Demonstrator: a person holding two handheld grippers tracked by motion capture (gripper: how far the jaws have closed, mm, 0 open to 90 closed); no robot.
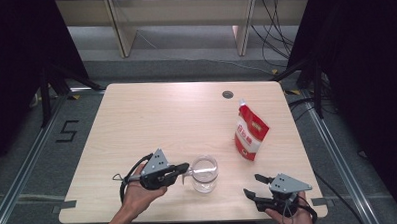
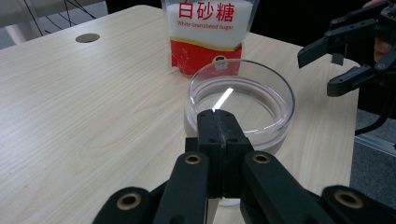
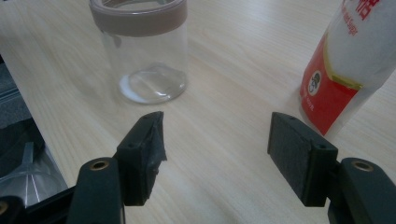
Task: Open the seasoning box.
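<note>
The left tongs (image 1: 184,168), in the lower middle of the high view, are sitting with jaws pressed together right at the rim of the clear glass jar (image 1: 204,174); whether they pinch the rim I cannot tell. The jar is standing upright on the bench (image 1: 151,118), with the sugar pouch (image 1: 250,132) to its upper right, apart from it. The right tongs (image 1: 253,185), at the lower right, are waiting with jaws apart and nothing between them. To do this well, the left tongs should be steadying the jar without tipping it, while the right ones are reaching squarely for the pouch.
</note>
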